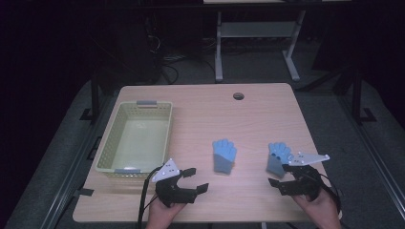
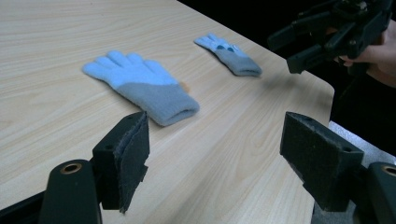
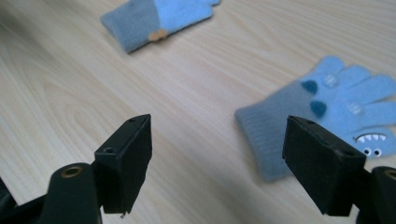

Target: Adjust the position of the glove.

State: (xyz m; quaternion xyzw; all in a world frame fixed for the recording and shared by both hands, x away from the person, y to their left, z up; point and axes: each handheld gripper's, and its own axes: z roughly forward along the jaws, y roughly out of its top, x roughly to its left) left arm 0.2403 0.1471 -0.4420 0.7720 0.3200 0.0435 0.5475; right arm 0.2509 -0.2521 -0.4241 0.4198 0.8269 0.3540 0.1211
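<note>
Both my left tongs [image 1: 193, 178] and right tongs [image 1: 281, 173] stand wide and empty near the front edge of the surface [image 1: 200, 112], with one glove [image 1: 223, 156] at its middle and the other glove [image 1: 278, 158] just beyond the right tongs, so I am probably about to pick up, which calls for lowering over a cuff.

the right gripper [image 3: 217, 163] is hovering over the pale wooden table [image 3: 84, 88], its two black jaws standing wide apart with nothing between them but bare wood. a blue glove with a monster face [image 3: 322, 116] is lying flat just beyond the right-hand jaw, its grey cuff pointing toward the gripper and its fingers spreading away to the right. a second blue glove [image 3: 154, 18] is lying farther off near the top edge, well apart from the first, with a small orange tag showing at its cuff.
</note>
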